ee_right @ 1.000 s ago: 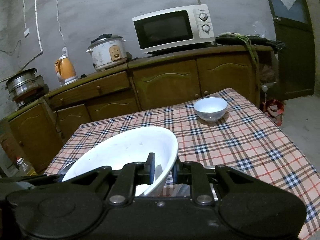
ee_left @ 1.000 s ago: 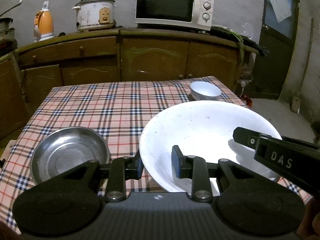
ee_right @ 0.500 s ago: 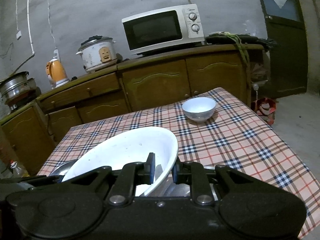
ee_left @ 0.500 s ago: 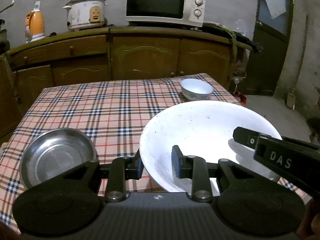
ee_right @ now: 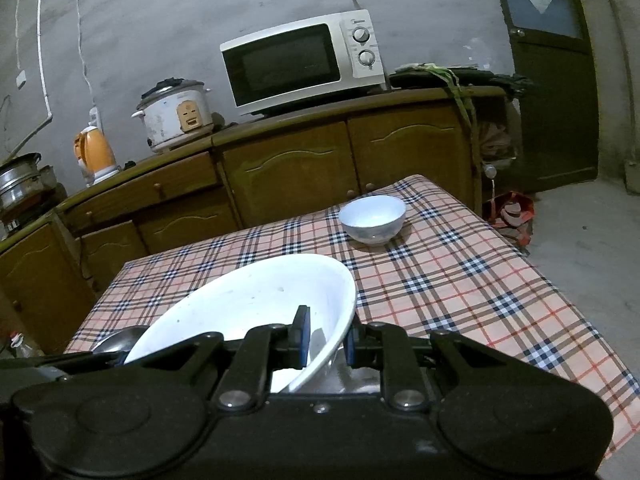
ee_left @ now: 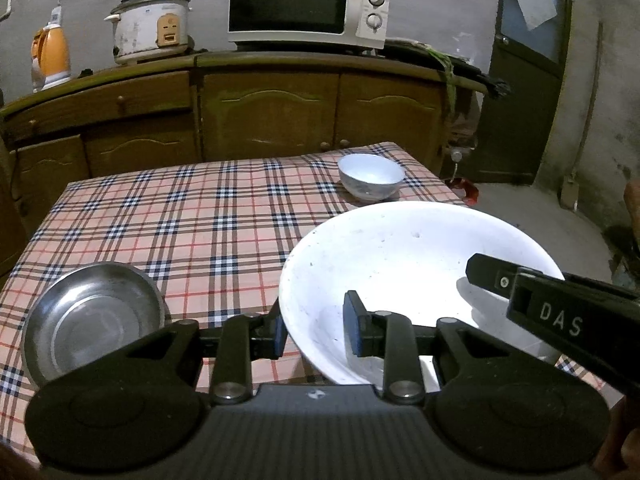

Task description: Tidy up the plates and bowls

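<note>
Steel plate [ee_right: 120, 340] mostly hidden behind white bowl [ee_right: 256, 304], fingers [ee_right: 301, 336] clamping rim

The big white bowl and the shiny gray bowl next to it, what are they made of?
The big white bowl looks like glazed ceramic, or maybe enamel or plastic: smooth, glossy and plain white, with a few dark specks. The look alone cannot settle which. The gray bowl looks like stainless steel: silvery, with soft reflections and ring marks inside. Both grippers, left and right, clamp the white bowl's rim.
</note>
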Available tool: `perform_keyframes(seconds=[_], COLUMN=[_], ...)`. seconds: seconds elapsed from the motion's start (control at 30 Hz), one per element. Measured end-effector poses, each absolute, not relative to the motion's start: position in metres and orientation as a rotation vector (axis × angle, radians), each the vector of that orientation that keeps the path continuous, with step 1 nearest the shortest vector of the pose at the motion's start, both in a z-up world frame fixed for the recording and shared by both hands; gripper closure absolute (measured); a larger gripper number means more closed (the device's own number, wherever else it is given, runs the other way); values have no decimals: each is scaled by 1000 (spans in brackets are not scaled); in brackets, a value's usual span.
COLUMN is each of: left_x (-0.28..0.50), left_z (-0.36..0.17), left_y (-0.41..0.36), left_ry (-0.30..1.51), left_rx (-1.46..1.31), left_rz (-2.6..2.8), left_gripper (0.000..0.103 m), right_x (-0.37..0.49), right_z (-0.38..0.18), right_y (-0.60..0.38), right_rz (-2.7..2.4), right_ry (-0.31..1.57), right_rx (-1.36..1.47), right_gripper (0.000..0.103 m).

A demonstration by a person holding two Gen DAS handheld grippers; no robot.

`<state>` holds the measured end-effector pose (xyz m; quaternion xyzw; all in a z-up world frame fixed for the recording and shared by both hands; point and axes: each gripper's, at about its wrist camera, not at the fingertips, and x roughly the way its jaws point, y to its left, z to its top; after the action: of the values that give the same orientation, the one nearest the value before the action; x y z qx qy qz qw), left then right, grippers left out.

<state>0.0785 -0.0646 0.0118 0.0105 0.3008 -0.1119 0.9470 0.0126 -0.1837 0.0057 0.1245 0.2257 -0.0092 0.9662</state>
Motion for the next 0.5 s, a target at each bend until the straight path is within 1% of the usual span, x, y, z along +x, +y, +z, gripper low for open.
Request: perform_keyframes(seconds=[0.5], left_x=[81], left_z=[10], left_y=[-74], left_ry=[613], left_rx=[38], left_rz=[-248], left_gripper=[73], right_x=[10], right_z=[5], right_y=[-194], right_rz=[-41], right_ry=[454], right_rx=[268], right_gripper=[80])
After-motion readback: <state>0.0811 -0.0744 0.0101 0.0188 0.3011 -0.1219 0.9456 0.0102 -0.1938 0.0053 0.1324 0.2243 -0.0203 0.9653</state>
